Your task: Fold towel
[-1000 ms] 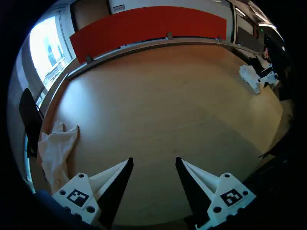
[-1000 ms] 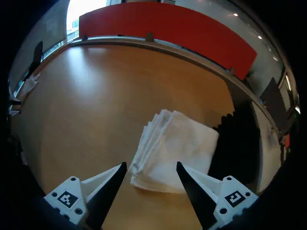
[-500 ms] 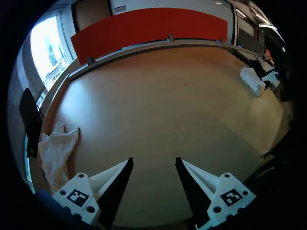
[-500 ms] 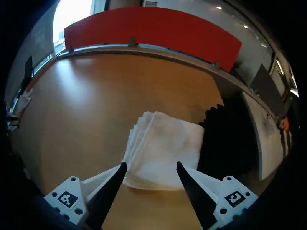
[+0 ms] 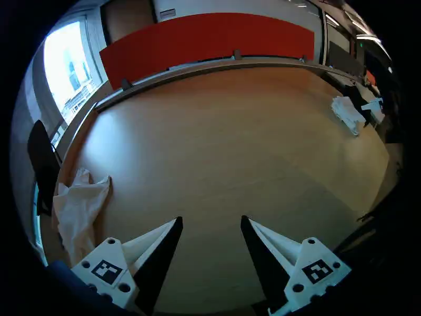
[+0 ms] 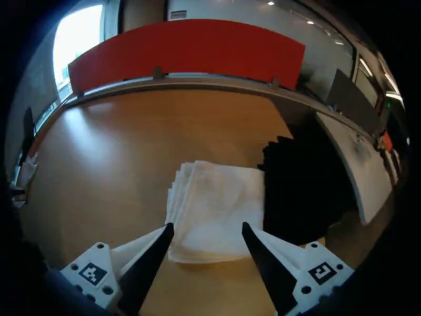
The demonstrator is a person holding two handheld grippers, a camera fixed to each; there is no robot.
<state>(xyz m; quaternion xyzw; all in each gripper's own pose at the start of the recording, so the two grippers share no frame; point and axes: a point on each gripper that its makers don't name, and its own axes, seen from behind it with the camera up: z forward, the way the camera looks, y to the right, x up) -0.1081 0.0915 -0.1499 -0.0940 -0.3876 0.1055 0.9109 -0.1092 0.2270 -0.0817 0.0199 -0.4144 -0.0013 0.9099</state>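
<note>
Table [image 5: 226,137]: wide wooden top, with a pale glare toward its window side.
Red panel [image 5: 210,39]: stands upright along the table's far edge.
Folded towel stack [image 6: 218,210]: white and squared, lying flat on the table near its right edge, layered edges facing left.
Crumpled cloth [image 5: 76,208]: pale, bunched at the table's left edge.
Left gripper [image 5: 210,218]: fingers apart, holding nothing, above the table's near side.
Right gripper [image 6: 206,224]: fingers apart, holding nothing, above the table's right side; the stack's near edge shows between its tips.
</note>
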